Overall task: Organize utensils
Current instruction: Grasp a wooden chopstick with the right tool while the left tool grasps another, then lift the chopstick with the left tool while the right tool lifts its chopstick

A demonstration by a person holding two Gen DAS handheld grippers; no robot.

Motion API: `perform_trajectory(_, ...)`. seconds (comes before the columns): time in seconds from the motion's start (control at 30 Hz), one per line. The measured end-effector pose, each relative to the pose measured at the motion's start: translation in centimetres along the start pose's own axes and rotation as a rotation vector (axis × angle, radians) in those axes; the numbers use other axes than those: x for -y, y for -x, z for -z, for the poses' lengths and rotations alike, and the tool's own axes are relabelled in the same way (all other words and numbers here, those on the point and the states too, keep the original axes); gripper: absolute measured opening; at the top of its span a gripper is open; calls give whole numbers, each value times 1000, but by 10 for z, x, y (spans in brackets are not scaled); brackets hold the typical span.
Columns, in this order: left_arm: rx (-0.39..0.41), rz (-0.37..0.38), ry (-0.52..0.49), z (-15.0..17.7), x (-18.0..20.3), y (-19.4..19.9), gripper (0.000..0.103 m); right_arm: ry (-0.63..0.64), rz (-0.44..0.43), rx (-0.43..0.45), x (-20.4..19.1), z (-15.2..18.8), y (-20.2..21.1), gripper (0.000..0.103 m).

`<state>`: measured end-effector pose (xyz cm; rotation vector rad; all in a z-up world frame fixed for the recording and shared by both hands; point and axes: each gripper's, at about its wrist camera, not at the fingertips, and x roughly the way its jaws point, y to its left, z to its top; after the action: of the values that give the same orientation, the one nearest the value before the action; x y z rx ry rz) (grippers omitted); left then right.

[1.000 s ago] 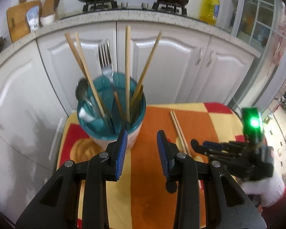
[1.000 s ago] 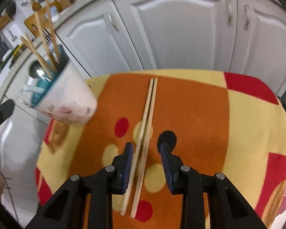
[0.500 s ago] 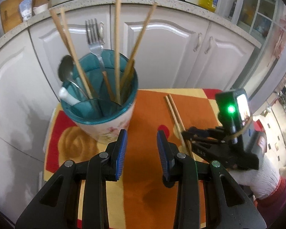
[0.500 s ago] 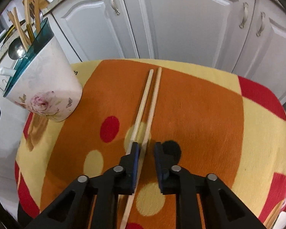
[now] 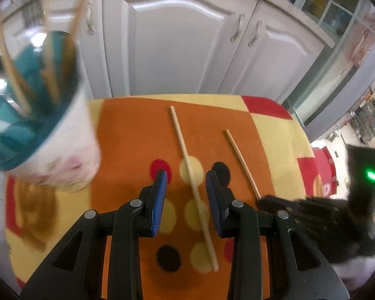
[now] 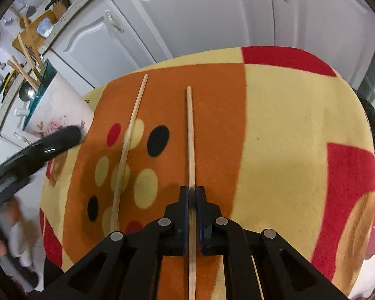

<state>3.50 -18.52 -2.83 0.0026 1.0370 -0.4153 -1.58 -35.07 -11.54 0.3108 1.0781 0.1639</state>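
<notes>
My right gripper (image 6: 192,190) is shut on one wooden chopstick (image 6: 190,135), held just above the cloth; it also shows in the left wrist view (image 5: 240,161). The second chopstick (image 5: 187,160) lies on the orange cloth between the fingers of my open left gripper (image 5: 186,187), and shows in the right wrist view (image 6: 130,137). A white floral utensil cup (image 5: 62,150) with a teal inside stands at the left, holding several chopsticks and a spoon; it also shows in the right wrist view (image 6: 57,110).
The small table has an orange, yellow and red cloth (image 6: 287,135) with dots. White cabinet doors (image 5: 177,45) stand just behind it. The table's edges fall off close on all sides.
My right gripper closed on one chopstick and drew it to the right, apart from the other. My left gripper moved right from the cup and down over the remaining chopstick.
</notes>
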Motion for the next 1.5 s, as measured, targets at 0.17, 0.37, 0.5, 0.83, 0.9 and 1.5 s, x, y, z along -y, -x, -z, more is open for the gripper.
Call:
perform_trajectory(0.17,-24,-40,40,-19,1,-32,31,11,3,29,3,-28,-2,8)
perform_trajectory(0.37,-41,-128,45,-41,2,-61,31,27,-16,9,-11,-61,-22,8)
perform_trajectory(0.5,-66,-181,62,-50,-2,-81,31,42,-8,-4,-16,-71,-34,8)
perform_trajectory(0.83,-74,-130,42,-51,-4,-91,6,55,-35,0,-14,-84,-52,8)
perform_trajectory(0.9,-92,-71,50,-47,-5,-87,6,65,-32,-8,-18,-85,-52,5)
perform_trajectory(1.5,96,131,39,-10,-23,73,5,157,-154,253,-60,-43,99,5)
